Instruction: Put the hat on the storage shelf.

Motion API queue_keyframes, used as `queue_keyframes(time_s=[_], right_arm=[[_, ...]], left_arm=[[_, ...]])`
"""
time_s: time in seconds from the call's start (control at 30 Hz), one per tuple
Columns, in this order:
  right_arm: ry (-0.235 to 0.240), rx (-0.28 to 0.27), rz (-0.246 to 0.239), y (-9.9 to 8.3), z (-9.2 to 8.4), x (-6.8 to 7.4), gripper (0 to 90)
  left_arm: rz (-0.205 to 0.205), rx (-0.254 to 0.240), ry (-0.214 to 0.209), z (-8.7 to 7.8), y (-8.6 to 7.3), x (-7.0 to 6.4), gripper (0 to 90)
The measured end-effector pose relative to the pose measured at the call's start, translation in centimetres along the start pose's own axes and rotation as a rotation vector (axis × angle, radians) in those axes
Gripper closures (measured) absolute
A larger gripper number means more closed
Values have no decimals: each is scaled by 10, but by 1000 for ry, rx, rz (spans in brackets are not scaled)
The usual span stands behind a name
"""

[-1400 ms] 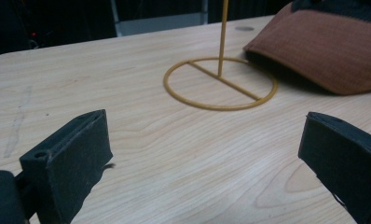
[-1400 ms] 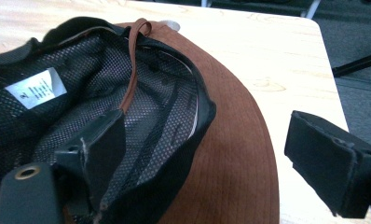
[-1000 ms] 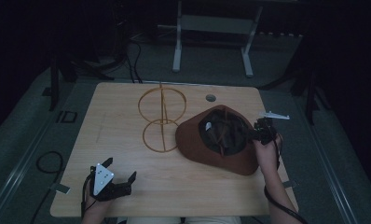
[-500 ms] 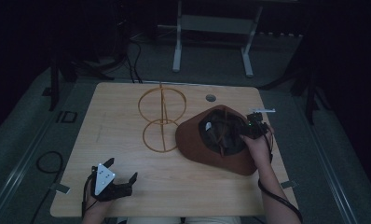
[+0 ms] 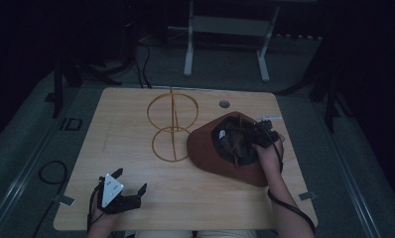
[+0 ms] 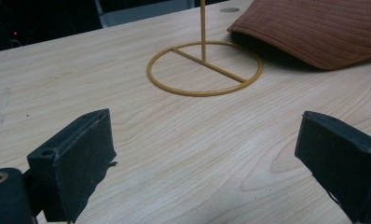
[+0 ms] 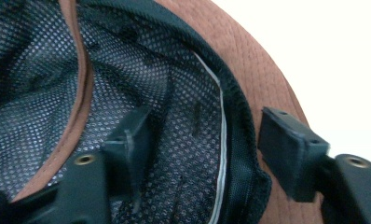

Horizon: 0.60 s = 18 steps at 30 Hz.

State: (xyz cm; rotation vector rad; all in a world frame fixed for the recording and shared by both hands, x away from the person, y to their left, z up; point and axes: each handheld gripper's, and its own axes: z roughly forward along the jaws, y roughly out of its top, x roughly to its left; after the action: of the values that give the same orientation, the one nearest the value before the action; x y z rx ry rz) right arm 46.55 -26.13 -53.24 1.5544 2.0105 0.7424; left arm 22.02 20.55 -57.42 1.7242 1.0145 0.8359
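Note:
A brown brimmed hat (image 5: 210, 148) lies upside down at the table's right, its dark mesh lining facing up. My right gripper (image 5: 251, 135) reaches over the hat's right side. In the right gripper view its jaws (image 7: 207, 140) straddle the black inner rim (image 7: 235, 135): one pad inside on the mesh, the other outside over the brown fabric. The jaws have just been closing, with gaps still showing beside the rim. A yellow wire stand (image 5: 173, 124) rises left of the hat. My left gripper (image 5: 131, 179) rests open near the front left edge, nothing between its pads (image 6: 202, 158).
The wooden table (image 5: 136, 114) has a round cable grommet (image 5: 224, 104) near its far edge. In the left gripper view the stand's pole (image 6: 202, 28) and the hat brim (image 6: 314, 28) lie ahead. A metal frame (image 5: 225, 25) stands on the floor behind.
My right gripper has moved left and down onto the hat's opening, and its jaws have narrowed around the rim. The left gripper and the stand have stayed put.

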Motion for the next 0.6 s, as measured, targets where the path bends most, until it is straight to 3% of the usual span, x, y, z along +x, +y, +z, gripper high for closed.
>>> queue_keyframes(time_s=[0.2,0.23,0.27,0.4,0.5,0.6], right_arm=[[-45,22,-27,-1,4,4,443],[-52,26,-39,0,4,4,472],[-80,46,-91,0,6,6,532],[-117,62,-111,0,7,8,663],[-135,60,-94,0,4,4,817],[-115,0,-55,-1,-4,-2,832]], left_arm=[[-5,10,-4,0,0,1,51],[-4,13,-8,0,-1,1,51],[-1,14,-5,0,-1,0,51],[-5,24,-6,1,-1,1,52],[-13,33,-4,2,-1,1,53],[-1,34,1,2,-2,0,53]])
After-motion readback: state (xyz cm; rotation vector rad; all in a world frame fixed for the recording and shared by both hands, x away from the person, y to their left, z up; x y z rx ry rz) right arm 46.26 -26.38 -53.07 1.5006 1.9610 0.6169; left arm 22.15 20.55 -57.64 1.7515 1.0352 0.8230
